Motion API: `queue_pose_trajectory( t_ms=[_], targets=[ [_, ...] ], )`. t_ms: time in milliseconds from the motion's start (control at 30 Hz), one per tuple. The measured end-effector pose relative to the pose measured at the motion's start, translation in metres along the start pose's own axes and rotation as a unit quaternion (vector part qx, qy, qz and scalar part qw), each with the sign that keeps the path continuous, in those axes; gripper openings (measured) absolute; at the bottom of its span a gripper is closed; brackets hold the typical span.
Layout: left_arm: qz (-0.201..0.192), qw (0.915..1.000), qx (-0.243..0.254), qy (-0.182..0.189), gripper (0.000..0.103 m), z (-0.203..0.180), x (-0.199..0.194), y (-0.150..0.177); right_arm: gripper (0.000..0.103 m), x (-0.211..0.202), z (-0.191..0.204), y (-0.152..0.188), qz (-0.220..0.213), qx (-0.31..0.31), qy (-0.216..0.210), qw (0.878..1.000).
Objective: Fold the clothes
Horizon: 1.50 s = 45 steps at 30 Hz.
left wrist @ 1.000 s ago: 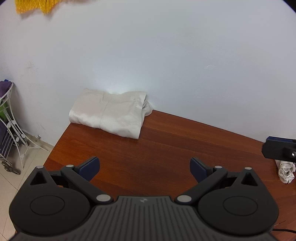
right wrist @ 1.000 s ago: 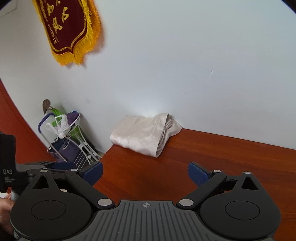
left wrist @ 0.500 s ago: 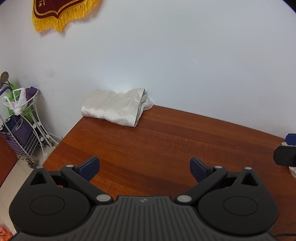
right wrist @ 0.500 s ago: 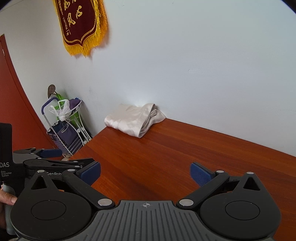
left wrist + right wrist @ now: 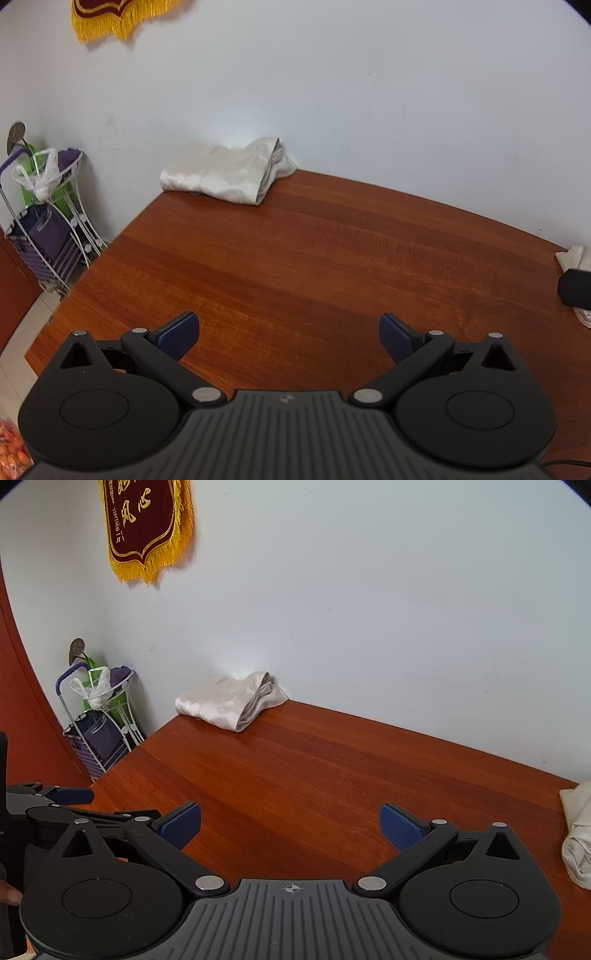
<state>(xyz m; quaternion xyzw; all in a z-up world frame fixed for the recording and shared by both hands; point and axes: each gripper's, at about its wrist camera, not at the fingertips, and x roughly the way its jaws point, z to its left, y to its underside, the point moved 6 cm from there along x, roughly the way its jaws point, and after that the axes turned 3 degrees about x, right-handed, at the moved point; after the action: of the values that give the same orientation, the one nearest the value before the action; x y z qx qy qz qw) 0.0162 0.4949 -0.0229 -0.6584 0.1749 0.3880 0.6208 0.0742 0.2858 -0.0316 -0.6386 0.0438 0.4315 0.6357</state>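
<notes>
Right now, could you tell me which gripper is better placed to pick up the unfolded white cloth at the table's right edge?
Probably the right gripper: the white cloth lies just beside its open fingers, farther from the left gripper.

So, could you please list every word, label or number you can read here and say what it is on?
"心": gold character, with a partly cut-off one beside it, on the red pennant.
Small gold column on the pennant: too small to read.
White print on the left gripper handle: cut off.

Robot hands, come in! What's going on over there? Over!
Left gripper open, empty. Right gripper open, empty. Folded cloth at far table corner by wall; another cloth at right edge. Nothing between. Over.
</notes>
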Motion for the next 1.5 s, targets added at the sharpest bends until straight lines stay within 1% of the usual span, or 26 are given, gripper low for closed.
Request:
queue_pose_trajectory(
  t_ms=[200, 333, 433, 600, 833, 967, 1233, 1500],
  targets=[
    [0.002, 0.9998, 0.011, 0.014, 0.103, -0.012, -0.002, 0.018, 0.103, -0.003, -0.004, 0.026, 0.003, 0.006, 0.024, 1.000],
    [-0.012, 0.9985, 0.047, 0.023, 0.103, -0.027, -0.006, 0.027, 0.103, -0.011, -0.009, 0.039, -0.005, 0.009, 0.041, 0.999],
    [-0.025, 0.9971, 0.065, 0.030, 0.103, -0.036, -0.013, 0.029, 0.103, -0.017, -0.012, 0.046, -0.013, 0.018, 0.049, 0.999],
    [-0.030, 0.9922, 0.111, 0.048, 0.103, -0.061, -0.015, 0.033, 0.103, -0.025, -0.020, 0.052, -0.023, 0.042, 0.067, 0.997],
    [-0.036, 0.9855, 0.147, 0.077, 0.103, -0.090, -0.013, 0.033, 0.103, -0.038, -0.041, 0.062, -0.026, 0.062, 0.105, 0.992],
    [-0.038, 0.9823, 0.162, 0.086, 0.103, -0.106, -0.010, 0.030, 0.103, -0.047, -0.057, 0.071, -0.025, 0.081, 0.128, 0.988],
    [-0.045, 0.9750, 0.190, 0.106, 0.103, -0.133, -0.008, 0.022, 0.103, -0.058, -0.083, 0.077, -0.029, 0.117, 0.160, 0.980],
    [-0.035, 0.9734, 0.198, 0.109, 0.103, -0.145, 0.003, 0.016, 0.103, -0.055, -0.101, 0.073, -0.032, 0.130, 0.180, 0.975]
  ],
)
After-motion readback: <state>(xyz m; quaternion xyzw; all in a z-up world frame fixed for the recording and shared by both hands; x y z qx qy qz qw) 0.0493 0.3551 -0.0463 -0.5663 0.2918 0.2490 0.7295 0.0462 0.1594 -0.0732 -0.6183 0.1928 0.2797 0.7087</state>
